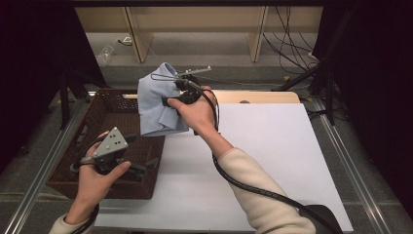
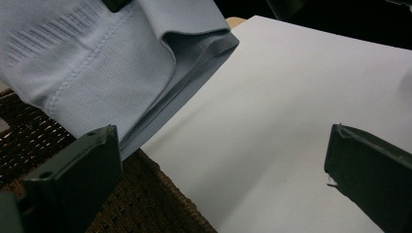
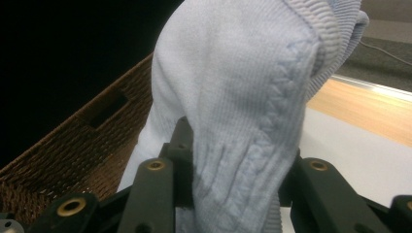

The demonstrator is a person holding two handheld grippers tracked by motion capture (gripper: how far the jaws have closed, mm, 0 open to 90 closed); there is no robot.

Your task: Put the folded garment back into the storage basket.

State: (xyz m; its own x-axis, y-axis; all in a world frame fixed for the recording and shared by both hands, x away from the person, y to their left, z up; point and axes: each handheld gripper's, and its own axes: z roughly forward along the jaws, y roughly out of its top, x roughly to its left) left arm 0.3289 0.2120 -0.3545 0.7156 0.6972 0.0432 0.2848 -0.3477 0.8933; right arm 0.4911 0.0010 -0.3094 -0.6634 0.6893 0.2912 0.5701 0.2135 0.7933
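One pale-blue knit garment (image 1: 157,100) hanging lengthwise downward, over basket (image 1: 104,141) edge.

One blue garment (image 1: 158,105), one wicker basket (image 1: 109,114), two hand-held grippers: left (image 1: 146,165), right (image 1: 170,100).

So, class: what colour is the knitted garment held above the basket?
Pale blue knitted garment, clearest in the right gripper view.

Right gripper (image 1: 171,101) jaw tips hidden behind pale blue knit garment (image 1: 158,100), mid-frame in high view. Garment's top cut off by upper edge in left gripper view. Basket (image 1: 104,146) interior partly hidden by left gripper (image 1: 152,163), lower left.
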